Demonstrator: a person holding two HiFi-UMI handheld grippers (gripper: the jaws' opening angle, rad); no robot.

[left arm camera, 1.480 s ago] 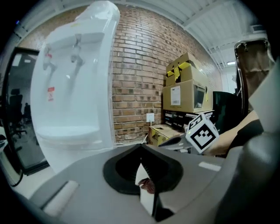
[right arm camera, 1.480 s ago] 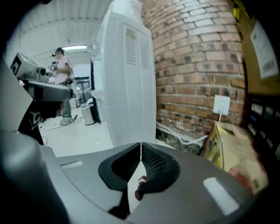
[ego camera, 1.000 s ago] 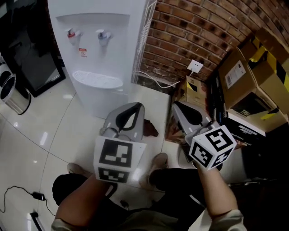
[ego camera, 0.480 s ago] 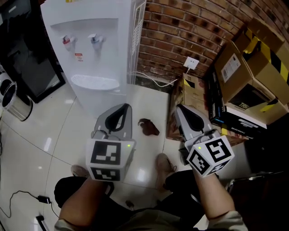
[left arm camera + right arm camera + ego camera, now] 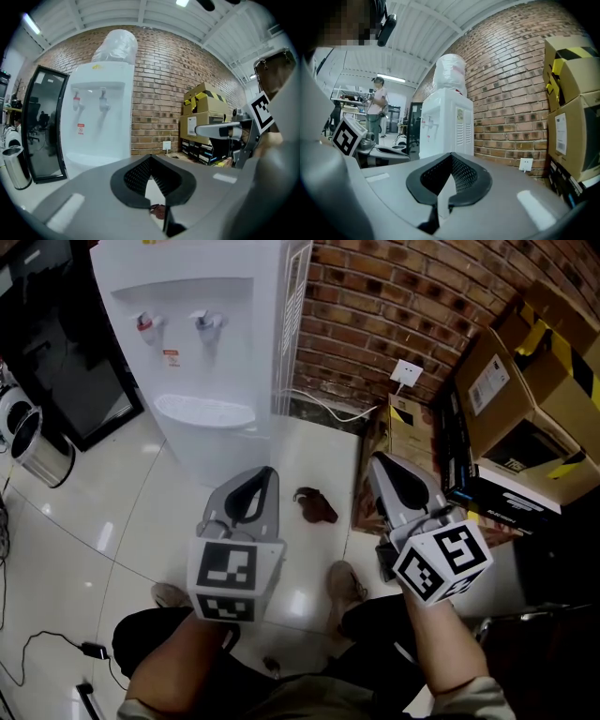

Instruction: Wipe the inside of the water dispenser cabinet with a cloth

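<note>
Left tool (image 5: 261, 476) and right tool (image 5: 381, 465) are both pressed together, empty, and face the water dispenser (image 5: 216, 352). The brown cloth (image 5: 314, 505) lies on the floor (image 5: 141, 493) between them, likely within reach.

Water dispenser (image 5: 206, 362) is finished in white. One tap (image 5: 147, 324) is marked red, the other tap (image 5: 208, 322) blue, and a small red-and-white label (image 5: 171, 354) is fixed below them. Brick wall (image 5: 394, 306) is laid in red-brown with pale mortar. Floor (image 5: 112, 512) is tiled in glossy white. Cloth (image 5: 315, 505) is seen as dark reddish brown. Cardboard boxes (image 5: 525, 381) are tan, banded with yellow-and-black hazard tape. Left gripper (image 5: 262, 476) and right gripper (image 5: 384, 465) are shelled in grey with black lining; black-and-white square markers are carried on both. Socket (image 5: 406, 377) is white.
</note>
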